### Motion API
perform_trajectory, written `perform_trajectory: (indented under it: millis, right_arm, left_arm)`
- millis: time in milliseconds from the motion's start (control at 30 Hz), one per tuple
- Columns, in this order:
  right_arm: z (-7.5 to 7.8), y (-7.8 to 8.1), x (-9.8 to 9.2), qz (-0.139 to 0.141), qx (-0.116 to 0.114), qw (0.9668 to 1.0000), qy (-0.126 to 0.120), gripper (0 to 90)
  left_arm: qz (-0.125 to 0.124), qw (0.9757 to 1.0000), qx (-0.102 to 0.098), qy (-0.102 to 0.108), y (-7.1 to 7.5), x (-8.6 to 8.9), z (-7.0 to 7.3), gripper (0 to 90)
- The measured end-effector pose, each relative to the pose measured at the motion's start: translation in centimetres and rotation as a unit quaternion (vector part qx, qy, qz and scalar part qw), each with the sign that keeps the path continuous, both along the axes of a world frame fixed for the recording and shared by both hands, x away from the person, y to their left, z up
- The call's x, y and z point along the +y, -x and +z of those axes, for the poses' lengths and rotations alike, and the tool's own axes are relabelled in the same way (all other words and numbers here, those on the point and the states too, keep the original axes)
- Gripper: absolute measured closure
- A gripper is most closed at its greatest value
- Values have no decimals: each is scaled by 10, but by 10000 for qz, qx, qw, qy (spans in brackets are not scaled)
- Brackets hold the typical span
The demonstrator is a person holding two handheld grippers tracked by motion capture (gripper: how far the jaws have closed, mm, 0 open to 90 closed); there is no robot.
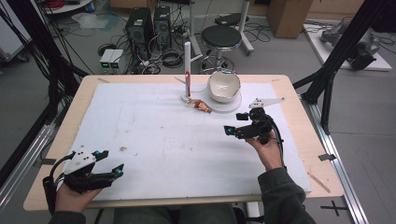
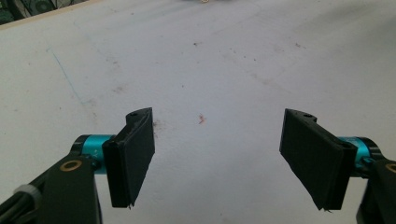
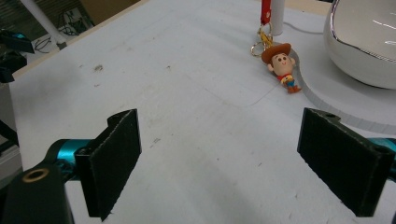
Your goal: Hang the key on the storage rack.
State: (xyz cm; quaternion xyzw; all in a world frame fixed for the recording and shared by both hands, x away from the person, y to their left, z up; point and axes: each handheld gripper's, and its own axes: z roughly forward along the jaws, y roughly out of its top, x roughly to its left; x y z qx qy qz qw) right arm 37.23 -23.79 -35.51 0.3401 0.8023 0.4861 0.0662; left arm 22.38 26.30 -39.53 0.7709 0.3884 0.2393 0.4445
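Right now the right gripper (image 1: 229,131), black with teal knuckles, hangs above the white foam mat (image 1: 154,140) with its jaws spread wide and nothing between them, aimed toward the small cowboy-doll keychain with a brown hat and gold ring (image 3: 280,64). That keychain lies flat on the mat, just beside the rim of the round white base (image 3: 327,100), its red strap (image 3: 265,10) running up the white upright post (image 1: 187,65). Beyond it, the glossy white bowl (image 1: 223,86) sits on the same base. To my eye, the risk is a low approach: one jaw could catch the base's edge or nudge the bowl, or push the doll under the rim instead of closing on it. A pull while the strap is on the post could tip the stand. The left gripper (image 1: 108,163) rests open near the table's front edge, well apart.
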Motion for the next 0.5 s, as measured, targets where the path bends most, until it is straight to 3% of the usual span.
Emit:
perform_trajectory:
  millis: [500]
  right_arm:
    - [-14,15,-13,-35,0,10000,16,117]
  left_arm:
    - [-2,10000,4,1,0,-1,0,268]
